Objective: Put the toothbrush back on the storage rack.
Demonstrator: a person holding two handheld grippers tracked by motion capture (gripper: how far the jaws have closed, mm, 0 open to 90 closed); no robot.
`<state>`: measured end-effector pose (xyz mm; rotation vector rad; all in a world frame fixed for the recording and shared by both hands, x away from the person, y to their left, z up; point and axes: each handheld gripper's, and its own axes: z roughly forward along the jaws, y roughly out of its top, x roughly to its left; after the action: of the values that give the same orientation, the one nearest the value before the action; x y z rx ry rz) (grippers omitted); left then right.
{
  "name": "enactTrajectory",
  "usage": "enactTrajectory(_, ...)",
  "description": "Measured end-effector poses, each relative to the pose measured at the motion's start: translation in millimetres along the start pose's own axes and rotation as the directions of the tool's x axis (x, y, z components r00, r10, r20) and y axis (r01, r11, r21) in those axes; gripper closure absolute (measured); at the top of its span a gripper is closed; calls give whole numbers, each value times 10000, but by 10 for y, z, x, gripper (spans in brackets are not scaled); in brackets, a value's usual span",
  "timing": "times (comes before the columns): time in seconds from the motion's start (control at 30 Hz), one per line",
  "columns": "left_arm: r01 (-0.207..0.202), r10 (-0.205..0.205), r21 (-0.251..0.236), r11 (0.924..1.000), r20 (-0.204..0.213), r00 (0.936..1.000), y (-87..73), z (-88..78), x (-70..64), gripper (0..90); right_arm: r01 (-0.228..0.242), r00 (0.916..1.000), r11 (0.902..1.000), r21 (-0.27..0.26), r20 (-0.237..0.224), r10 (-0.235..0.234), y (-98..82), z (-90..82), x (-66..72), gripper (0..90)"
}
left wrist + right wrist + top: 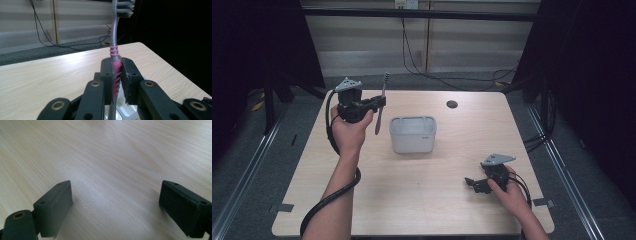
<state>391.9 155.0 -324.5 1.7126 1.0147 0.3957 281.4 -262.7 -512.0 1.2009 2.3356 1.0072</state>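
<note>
A grey and pink toothbrush stands upright in my left gripper, which is shut on its ribbed pink handle. Its bristle head points up. I hold it raised over the table's back left, just left of a grey plastic bin at the table's middle. My right gripper rests low at the front right of the table, pointing left. Its jaws stand wide apart in the right gripper view, with nothing but bare wood between the pads.
The light wooden table has a dark round cable hole near its back edge. Black cables trail on the floor behind it. Dark curtains stand at both sides.
</note>
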Motion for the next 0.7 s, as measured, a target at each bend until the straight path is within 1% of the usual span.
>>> enactTrajectory(0.1,2,-2,-24,10000,-34,10000,8,7,-5,803,5,10000,10000,-12,-16,-5,0,1,-1,111)
enactTrajectory(0.4,83,-82,-274,9996,32,10000,32,61,-34,803,-16,10000,10000,-19,-20,16,0,1,1,111)
enactTrajectory(0.7,249,-243,-598,9979,109,9996,35,107,-42,803,-9,10000,10000,-3,-1,9,0,0,1,111)
